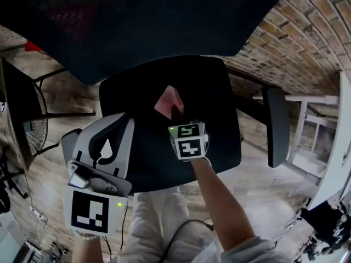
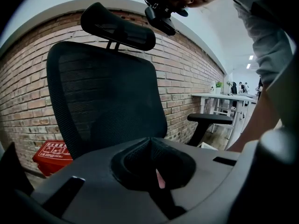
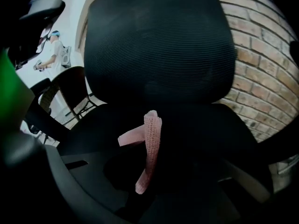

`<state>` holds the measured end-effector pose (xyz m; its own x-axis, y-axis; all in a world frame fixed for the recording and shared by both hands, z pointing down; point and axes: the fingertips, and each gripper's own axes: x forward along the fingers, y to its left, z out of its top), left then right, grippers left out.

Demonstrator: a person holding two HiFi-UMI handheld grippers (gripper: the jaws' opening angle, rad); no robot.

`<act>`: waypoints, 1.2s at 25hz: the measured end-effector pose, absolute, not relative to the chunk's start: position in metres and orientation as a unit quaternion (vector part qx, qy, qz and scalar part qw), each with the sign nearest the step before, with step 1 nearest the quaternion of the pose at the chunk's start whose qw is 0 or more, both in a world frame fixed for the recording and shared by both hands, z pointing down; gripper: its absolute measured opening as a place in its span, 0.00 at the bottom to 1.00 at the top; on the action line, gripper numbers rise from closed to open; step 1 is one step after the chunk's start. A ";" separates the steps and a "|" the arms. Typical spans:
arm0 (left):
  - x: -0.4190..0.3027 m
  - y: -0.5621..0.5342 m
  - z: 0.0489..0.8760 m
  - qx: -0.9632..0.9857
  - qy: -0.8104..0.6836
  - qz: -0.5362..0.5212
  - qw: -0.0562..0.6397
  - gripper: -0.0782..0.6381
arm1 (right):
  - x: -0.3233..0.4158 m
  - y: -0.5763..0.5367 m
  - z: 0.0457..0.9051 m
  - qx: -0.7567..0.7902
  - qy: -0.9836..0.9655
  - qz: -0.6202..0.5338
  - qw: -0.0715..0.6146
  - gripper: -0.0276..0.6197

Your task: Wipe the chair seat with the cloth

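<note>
Left tongs (image 1: 109,138): beside the seat's left edge, jaws apparently together, nothing gripped. Right tongs (image 1: 175,116): clamped on pink knitted cloth (image 1: 168,101), over the middle of the black chair seat (image 1: 214,108). Beyond: mesh backrest (image 1: 164,26), brick wall (image 1: 296,37).

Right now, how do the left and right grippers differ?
The right gripper has its jaws shut on the pink cloth, while the left gripper has its jaws together and holds nothing. The right gripper is over the middle of the chair seat, while the left gripper is by the seat's left edge. Both point toward the backrest.
</note>
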<state>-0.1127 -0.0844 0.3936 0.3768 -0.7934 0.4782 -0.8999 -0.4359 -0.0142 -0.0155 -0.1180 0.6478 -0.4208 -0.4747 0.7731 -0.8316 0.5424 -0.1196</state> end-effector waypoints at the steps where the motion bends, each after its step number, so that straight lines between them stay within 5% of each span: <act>1: -0.108 -0.086 0.394 0.823 -0.512 0.213 0.124 0.13 | -0.003 -0.120 0.648 0.417 -0.798 0.255 0.352 0.13; 18: -0.041 -0.090 0.405 0.864 -0.440 0.227 0.089 0.13 | 0.168 -0.129 0.630 0.551 -0.715 0.263 0.341 0.12; 30: -0.057 -0.083 0.402 0.859 -0.447 0.236 0.083 0.13 | 0.123 -0.114 0.634 0.516 -0.738 0.304 0.310 0.12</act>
